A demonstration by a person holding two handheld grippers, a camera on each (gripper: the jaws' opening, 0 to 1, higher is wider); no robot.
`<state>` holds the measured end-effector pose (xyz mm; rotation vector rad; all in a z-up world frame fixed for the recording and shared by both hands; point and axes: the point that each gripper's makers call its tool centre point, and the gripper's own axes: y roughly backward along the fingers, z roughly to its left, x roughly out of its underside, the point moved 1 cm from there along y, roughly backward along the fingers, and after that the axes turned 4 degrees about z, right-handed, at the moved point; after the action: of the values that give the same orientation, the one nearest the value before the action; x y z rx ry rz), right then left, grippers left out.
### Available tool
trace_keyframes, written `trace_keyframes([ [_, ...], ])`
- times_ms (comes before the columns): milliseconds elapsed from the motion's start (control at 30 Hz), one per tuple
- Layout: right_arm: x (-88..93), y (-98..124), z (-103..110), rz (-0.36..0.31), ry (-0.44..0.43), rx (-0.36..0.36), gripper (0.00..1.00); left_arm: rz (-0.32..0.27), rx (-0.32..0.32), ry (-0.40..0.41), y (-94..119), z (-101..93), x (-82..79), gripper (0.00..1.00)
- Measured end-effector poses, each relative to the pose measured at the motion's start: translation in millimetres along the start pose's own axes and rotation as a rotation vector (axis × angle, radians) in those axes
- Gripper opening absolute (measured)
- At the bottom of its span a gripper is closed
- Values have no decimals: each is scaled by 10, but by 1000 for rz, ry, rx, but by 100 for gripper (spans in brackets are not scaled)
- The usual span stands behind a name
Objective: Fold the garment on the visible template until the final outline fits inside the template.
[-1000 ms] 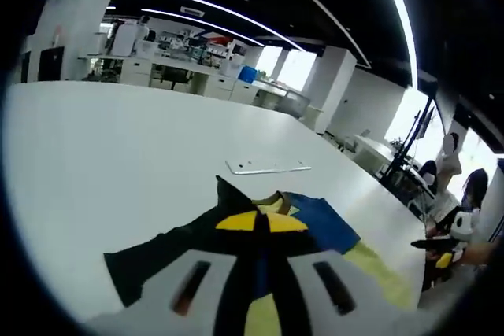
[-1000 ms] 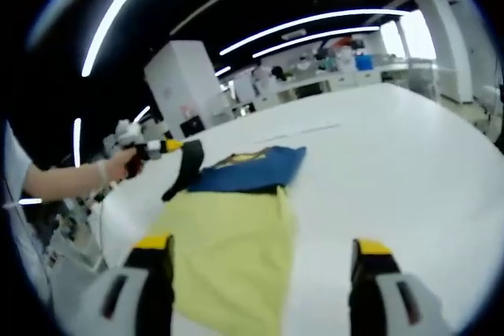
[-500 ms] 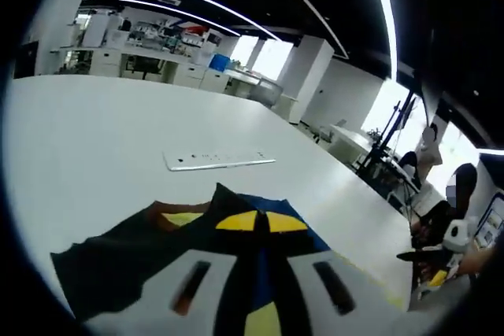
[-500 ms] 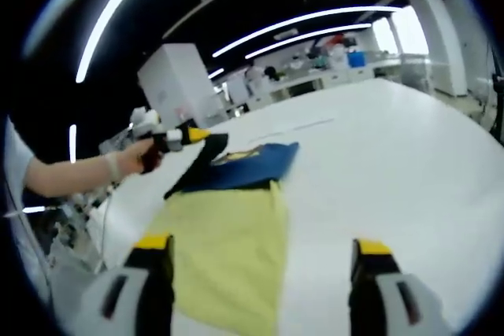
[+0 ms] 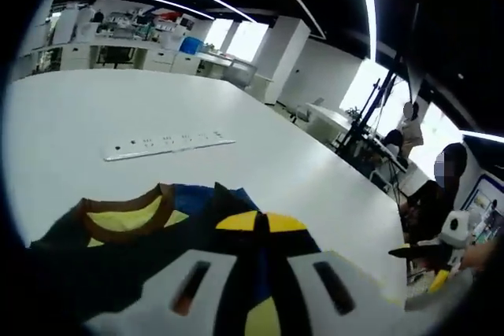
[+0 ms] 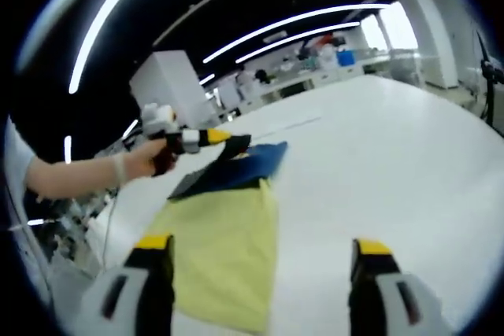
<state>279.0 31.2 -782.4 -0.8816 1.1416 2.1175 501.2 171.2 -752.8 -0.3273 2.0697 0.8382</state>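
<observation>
Left gripper view: left tool is pinching the garment's dark sleeve, carrying it across the body.
Right tool: jaws are hanging wide, empty, above the yellow hem.
Garment: lying on the white tabletop.
Next: laying the sleeve flat, then releasing.

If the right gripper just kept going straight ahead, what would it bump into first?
Probably just the bare white table. The right gripper is open and points over the table beside the yellow part of the garment, whose edge lies toward its left jaw. Depth is hard to judge, so it might clip that edge.
</observation>
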Motion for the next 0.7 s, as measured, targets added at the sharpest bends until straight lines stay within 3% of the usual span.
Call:
trace_keyframes([
  [167, 26, 39, -43, -2, -12, 7, 94, 37, 36, -23, -194, -138, 117, 0],
  [600, 12, 23, -117, -11, -25, 12, 94, 135, 54, -43, -496, -211, 446, 0],
  [700, 12, 7, -98, -7, -20, 6, 94, 139, 41, -121, -499, -179, 445, 0],
])
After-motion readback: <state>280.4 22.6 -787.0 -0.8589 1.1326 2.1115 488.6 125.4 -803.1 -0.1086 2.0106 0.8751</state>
